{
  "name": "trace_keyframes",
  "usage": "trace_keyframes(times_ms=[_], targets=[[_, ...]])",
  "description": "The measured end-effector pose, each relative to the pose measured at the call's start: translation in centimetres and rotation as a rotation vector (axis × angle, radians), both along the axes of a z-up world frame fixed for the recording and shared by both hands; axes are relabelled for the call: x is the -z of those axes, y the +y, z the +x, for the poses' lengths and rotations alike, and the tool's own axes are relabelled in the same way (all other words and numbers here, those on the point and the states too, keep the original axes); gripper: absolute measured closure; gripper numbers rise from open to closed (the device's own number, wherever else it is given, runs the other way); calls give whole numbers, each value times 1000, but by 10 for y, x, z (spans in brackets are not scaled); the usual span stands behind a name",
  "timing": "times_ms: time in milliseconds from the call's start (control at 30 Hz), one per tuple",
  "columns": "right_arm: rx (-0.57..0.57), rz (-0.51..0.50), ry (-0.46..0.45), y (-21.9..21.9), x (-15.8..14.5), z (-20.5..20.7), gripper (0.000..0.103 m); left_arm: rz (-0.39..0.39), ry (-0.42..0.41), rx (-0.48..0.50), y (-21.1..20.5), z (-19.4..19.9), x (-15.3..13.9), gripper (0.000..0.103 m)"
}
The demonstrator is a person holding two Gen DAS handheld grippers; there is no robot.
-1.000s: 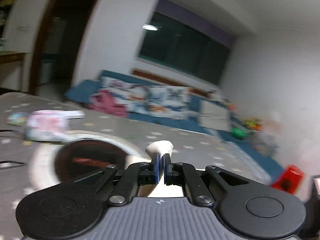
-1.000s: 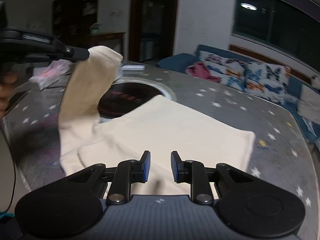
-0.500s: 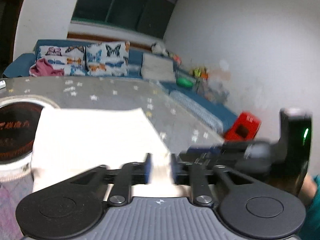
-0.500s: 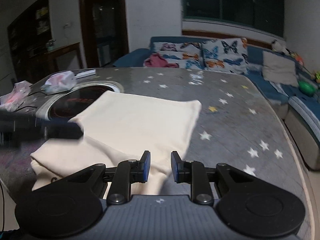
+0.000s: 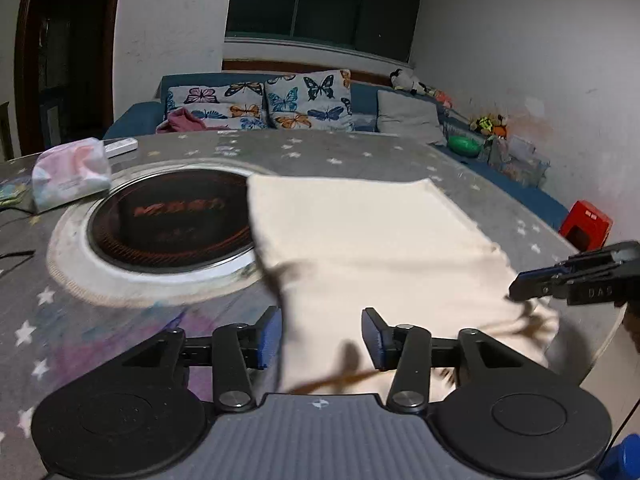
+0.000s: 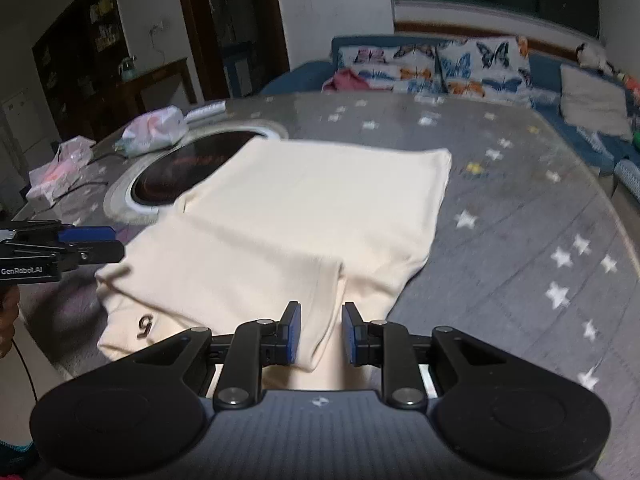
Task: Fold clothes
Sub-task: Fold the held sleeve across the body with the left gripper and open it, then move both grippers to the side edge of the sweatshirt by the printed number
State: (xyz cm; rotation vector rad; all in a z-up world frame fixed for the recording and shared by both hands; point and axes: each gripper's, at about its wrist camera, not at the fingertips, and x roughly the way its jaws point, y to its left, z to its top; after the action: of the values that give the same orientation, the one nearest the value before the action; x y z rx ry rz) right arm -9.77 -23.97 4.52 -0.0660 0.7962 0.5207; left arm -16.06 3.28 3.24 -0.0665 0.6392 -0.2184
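Nearest the cream garment [image 6: 312, 216], the left gripper [image 5: 322, 334] now has its fingers spread wide and empty, having let go of the raised side a second ago. The right gripper [image 6: 318, 334] stays part open, empty. That side now lies folded across the garment, on the counter [image 6: 520, 216] beside the round hotplate [image 5: 172, 220].

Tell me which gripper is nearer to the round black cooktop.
Left. The left gripper hovers open just beside the round black cooktop; the right gripper, also open, sits across the cream folded garment.
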Motion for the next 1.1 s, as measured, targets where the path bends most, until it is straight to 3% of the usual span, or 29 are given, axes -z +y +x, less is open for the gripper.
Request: trace_keyframes(times_ms=[100,167,267,433,633,733,900,1100], targets=[[-5,-15,19,5,4,0,84,16,13,25,3,-4,6,53],[-1,-16,23,8,2,-1,97,26,18,49,2,-6,10,53],[10,-24,7,10,-4,-4,99,53,9,69,-2,-7,15,55],[11,-15,-22,9,-29,-19,99,49,18,98,1,-5,19,61],[32,-116,-13,13,-16,-17,91,59,11,112,7,-5,13,61],[29,-97,-43,9,-23,-18,91,53,-15,109,10,-1,1,61],[-11,-98,-104,23,-28,-9,91,47,-34,115,0,25,-10,61],[-32,-117,-100,28,-17,1,91,65,-18,152,-23,61,-3,62]])
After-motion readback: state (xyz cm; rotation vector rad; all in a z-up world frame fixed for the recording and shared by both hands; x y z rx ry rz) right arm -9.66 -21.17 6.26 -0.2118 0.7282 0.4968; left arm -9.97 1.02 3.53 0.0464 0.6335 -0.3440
